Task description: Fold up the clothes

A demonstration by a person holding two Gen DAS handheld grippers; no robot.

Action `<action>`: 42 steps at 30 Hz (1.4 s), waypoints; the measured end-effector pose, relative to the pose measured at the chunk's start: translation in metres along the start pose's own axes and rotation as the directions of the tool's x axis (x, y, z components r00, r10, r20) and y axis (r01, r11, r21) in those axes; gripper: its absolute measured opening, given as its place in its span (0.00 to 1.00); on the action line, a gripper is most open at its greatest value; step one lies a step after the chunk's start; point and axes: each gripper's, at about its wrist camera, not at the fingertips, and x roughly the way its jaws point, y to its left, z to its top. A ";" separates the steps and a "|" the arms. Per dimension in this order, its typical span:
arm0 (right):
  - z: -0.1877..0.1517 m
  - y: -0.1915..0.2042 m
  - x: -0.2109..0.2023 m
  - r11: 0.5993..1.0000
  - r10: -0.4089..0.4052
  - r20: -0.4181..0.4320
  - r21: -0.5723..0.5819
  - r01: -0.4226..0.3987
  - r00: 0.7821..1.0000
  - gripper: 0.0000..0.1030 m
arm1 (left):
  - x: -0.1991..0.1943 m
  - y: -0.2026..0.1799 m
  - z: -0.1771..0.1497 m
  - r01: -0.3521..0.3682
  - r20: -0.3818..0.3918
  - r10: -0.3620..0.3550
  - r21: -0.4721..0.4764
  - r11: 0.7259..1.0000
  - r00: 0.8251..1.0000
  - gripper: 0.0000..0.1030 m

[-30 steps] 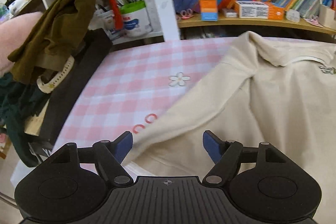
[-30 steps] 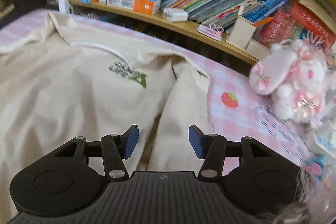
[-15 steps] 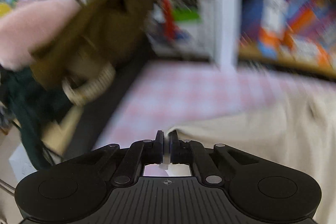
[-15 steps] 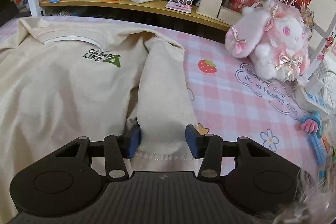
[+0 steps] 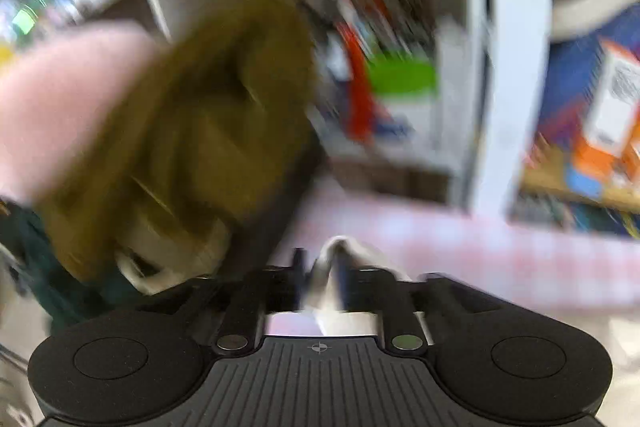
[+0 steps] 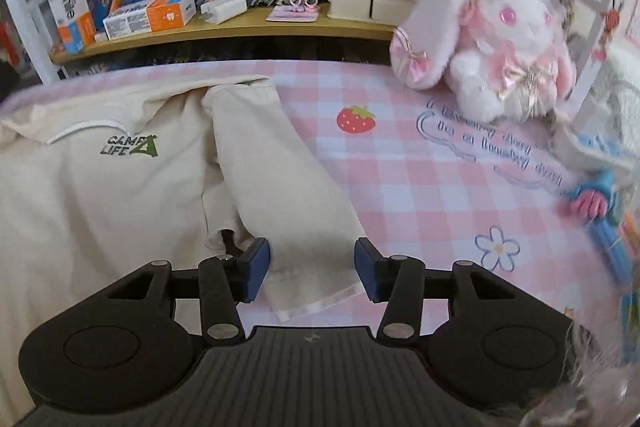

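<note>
Item: cream shirt (image 6: 100, 195), printed "CAMP LIFE" at the chest; lies face-up on the pink checked cloth (image 6: 420, 187), its collar toward the bookshelf (image 6: 240, 27); it fills the cloth's left part in the right wrist view.

Right sleeve (image 6: 288, 187) of the shirt: runs from the shoulder down toward the camera, alongside the body panel and partly over it; its cuff hem ends just short of the gripper housing; laid so, it is probably meant to be taken up and folded inward across the chest.

Right gripper (image 6: 308, 269): fingers spread, one blue pad on either side of the sleeve's cuff end; nothing pinched; whether the pads touch the fabric cannot be told; the straddle suggests it is lined up for a grasp on the cuff.

Left gripper (image 5: 320, 267): view heavily blurred by motion; fingers pressed nearly together on a ridge of pale fabric (image 5: 340, 251), judged to be the shirt's other sleeve or edge; the fabric rises between the fingers in a peak, consistent with cloth lifted from the table.

Beyond the shirt, left wrist view: an olive garment (image 5: 192, 131) heaped at the cloth's far left edge, with something pink beside it; identity unclear through blur.

Beyond the shirt, right wrist view: plush rabbit (image 6: 492, 43), seated on the cloth well apart from the sleeve, near the shelf.

Stage, judged: early; no fold yet visible.
</note>
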 end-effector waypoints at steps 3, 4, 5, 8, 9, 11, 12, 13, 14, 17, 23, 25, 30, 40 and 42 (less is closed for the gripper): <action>0.003 -0.011 0.002 0.998 0.033 -0.002 0.061 -0.033 0.999 0.44 | -0.014 -0.014 -0.019 -0.062 0.019 0.061 0.114 0.991 0.998 0.73; 0.005 -0.014 0.003 0.996 0.041 0.000 0.081 -0.041 0.999 0.44 | -0.022 -0.016 -0.026 -0.071 0.042 0.066 0.132 0.989 0.997 0.74; 0.006 -0.018 0.004 0.994 0.048 0.002 0.103 -0.048 0.999 0.44 | -0.031 -0.018 -0.034 -0.070 0.059 0.063 0.140 0.988 0.996 0.74; 0.011 -0.030 0.007 0.985 0.059 0.011 0.160 -0.060 0.998 0.48 | -0.060 -0.033 -0.071 0.051 0.048 -0.058 0.141 0.989 0.997 0.74; 0.012 -0.034 0.008 0.984 0.055 0.014 0.166 -0.057 0.998 0.50 | -0.070 -0.039 -0.084 0.095 0.042 -0.102 0.140 0.986 0.994 0.76; 0.014 -0.039 0.011 0.985 0.050 0.011 0.163 -0.051 0.999 0.50 | -0.090 -0.050 -0.110 0.183 0.031 -0.189 0.138 0.973 0.981 0.76; 0.014 -0.041 0.014 0.986 0.056 0.002 0.159 -0.056 0.998 0.50 | -0.100 -0.056 -0.123 0.227 0.025 -0.232 0.136 0.964 0.972 0.76; 0.013 -0.043 0.017 0.986 0.067 -0.010 0.156 -0.065 0.998 0.45 | -0.110 -0.062 -0.136 0.270 0.020 -0.275 0.134 0.953 0.961 0.76; 0.013 -0.044 0.020 0.985 0.086 -0.028 0.151 -0.080 0.996 0.40 | -0.120 -0.068 -0.149 0.313 0.014 -0.317 0.132 0.941 0.948 0.76; 0.014 -0.044 0.021 0.985 0.128 -0.066 0.120 -0.120 0.990 0.15 | -0.147 -0.087 -0.187 0.407 -0.006 -0.410 0.134 0.903 0.912 0.76; 0.038 -0.053 -0.002 0.998 0.066 0.011 -0.018 -0.066 0.998 0.09 | -0.152 -0.116 -0.227 0.398 -0.109 -0.387 0.128 0.908 0.916 0.76; 0.055 -0.060 -0.003 0.997 -0.015 0.055 -0.072 0.018 0.998 0.09 | -0.150 -0.122 -0.235 0.366 -0.141 -0.347 0.137 0.921 0.927 0.78; 0.081 -0.065 0.026 0.949 -0.160 0.070 -0.263 0.173 0.985 0.09 | -0.154 -0.116 -0.240 0.360 -0.128 -0.346 0.107 0.927 0.930 0.79; 0.069 -0.076 0.082 0.916 -0.226 0.005 -0.340 0.215 0.974 0.27 | -0.159 -0.109 -0.250 0.331 -0.106 -0.323 0.076 0.940 0.941 0.79; 0.072 -0.069 0.071 0.923 -0.200 0.045 -0.326 0.203 0.979 0.37 | -0.160 -0.110 -0.253 0.329 -0.096 -0.322 0.073 0.941 0.942 0.80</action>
